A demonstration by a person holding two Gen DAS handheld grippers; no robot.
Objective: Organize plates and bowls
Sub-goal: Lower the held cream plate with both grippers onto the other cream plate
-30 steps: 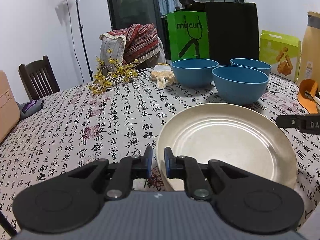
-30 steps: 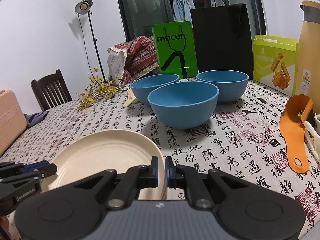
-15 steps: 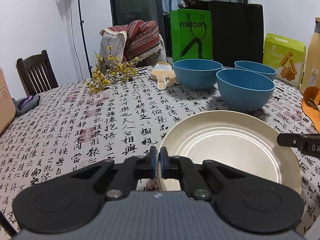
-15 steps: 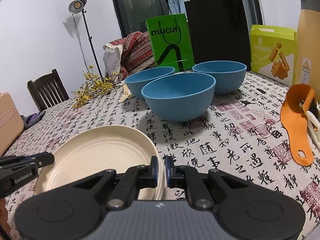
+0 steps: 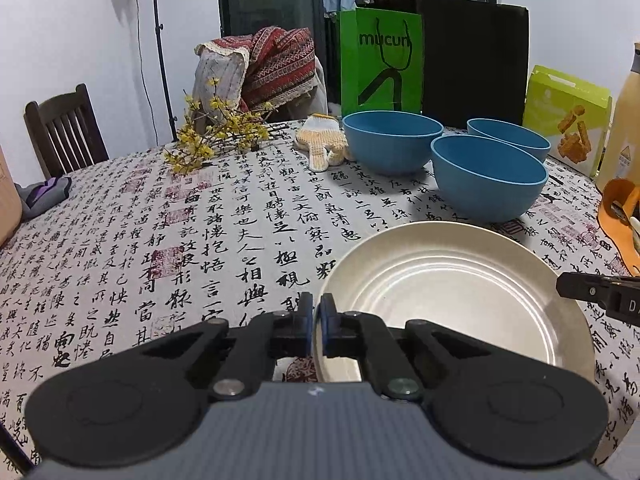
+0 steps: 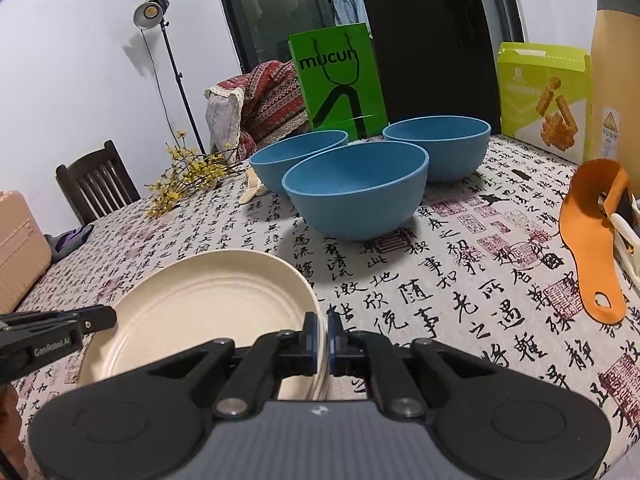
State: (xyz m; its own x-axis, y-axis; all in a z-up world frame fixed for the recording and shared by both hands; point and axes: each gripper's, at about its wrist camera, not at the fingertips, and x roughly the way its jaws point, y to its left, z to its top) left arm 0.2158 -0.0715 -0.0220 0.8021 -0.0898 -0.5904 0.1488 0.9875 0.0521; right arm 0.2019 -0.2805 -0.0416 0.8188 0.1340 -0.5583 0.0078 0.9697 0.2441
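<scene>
cream plate | stiff, light, slick | left gripper, right gripper fingers clenched on opposite rims | blue bowls untouched

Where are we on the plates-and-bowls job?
Done: nothing stacked that I can see. The three blue bowls stand separately on the tablecloth.
In hand: both tools clamp the cream plate, left tool on its left rim, right tool on its right rim.
Left: place the plate, then gather the bowls.
</scene>
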